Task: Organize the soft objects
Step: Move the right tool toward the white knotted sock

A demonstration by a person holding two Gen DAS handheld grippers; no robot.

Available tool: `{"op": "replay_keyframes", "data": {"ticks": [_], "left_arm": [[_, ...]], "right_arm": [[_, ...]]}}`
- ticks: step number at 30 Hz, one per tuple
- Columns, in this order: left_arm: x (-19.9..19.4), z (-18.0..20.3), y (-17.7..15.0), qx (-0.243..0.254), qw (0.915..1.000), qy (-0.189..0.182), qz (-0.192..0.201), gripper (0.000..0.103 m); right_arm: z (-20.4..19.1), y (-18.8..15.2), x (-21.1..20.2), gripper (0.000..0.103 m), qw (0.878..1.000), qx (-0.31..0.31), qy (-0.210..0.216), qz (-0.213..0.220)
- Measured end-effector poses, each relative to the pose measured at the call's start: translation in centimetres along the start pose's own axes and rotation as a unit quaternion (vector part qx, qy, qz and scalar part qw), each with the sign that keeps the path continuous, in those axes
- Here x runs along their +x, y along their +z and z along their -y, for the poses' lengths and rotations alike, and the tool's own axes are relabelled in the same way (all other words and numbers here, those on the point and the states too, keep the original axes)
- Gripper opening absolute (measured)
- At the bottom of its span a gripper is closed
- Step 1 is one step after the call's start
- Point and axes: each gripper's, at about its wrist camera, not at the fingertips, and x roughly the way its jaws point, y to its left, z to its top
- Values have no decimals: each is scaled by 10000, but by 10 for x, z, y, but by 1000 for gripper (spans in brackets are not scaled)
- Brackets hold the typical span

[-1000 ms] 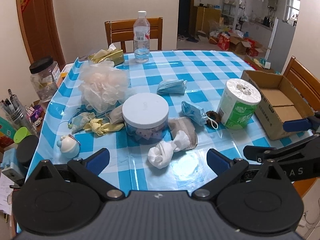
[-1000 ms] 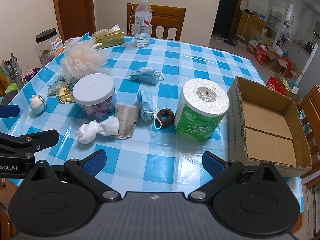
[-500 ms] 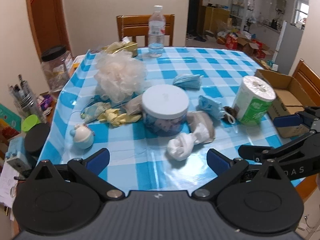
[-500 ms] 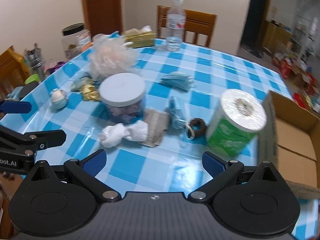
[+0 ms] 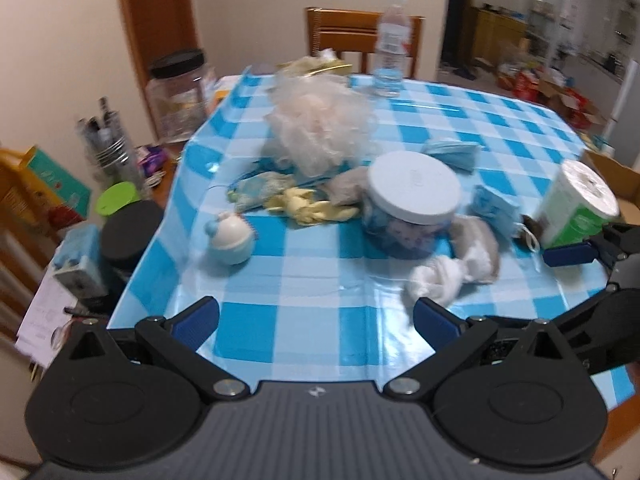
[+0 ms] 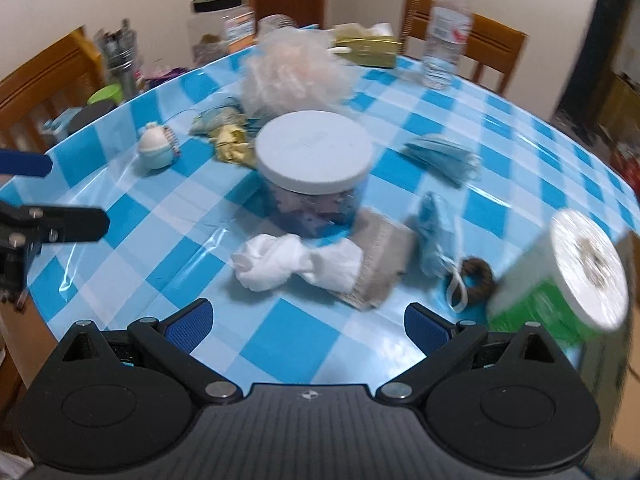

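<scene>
Soft things lie scattered on the blue checked tablecloth (image 5: 320,304). A knotted white cloth (image 6: 296,262) rests on a grey cloth (image 6: 384,272) just ahead of my right gripper (image 6: 307,326), which is open and empty. Behind them stands a white-lidded jar (image 6: 314,152). A pale mesh pouf (image 5: 320,124), a yellow cloth (image 5: 308,206), blue face masks (image 6: 432,232) and a dark hair tie (image 6: 476,276) lie around it. My left gripper (image 5: 316,318) is open and empty, over the near table edge. A small round plush (image 5: 230,238) sits at its left.
A toilet roll in green wrap (image 6: 576,276) stands at the right, with a cardboard box (image 5: 616,176) beyond it. A water bottle (image 5: 392,64), tissue pack (image 6: 368,50) and wooden chairs (image 5: 352,38) are at the far side. Jars and pens (image 5: 108,140) crowd a side surface left.
Both grippers have swung to the left; the objects shift right in both views. The right gripper has come closer to the white cloth. Both stay open.
</scene>
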Motion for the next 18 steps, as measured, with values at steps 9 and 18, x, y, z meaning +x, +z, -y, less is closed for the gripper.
{"op": "replay_keyframes", "data": {"ticks": [9, 18], "left_arm": [[7, -3, 4, -554, 9972, 479, -165, 102], [4, 1, 4, -907, 9920, 832, -274, 102]], "right_arm": [[-1, 27, 33, 103, 9935, -843, 759, 26], [-12, 42, 75, 103, 9784, -1544, 1363, -160]]}}
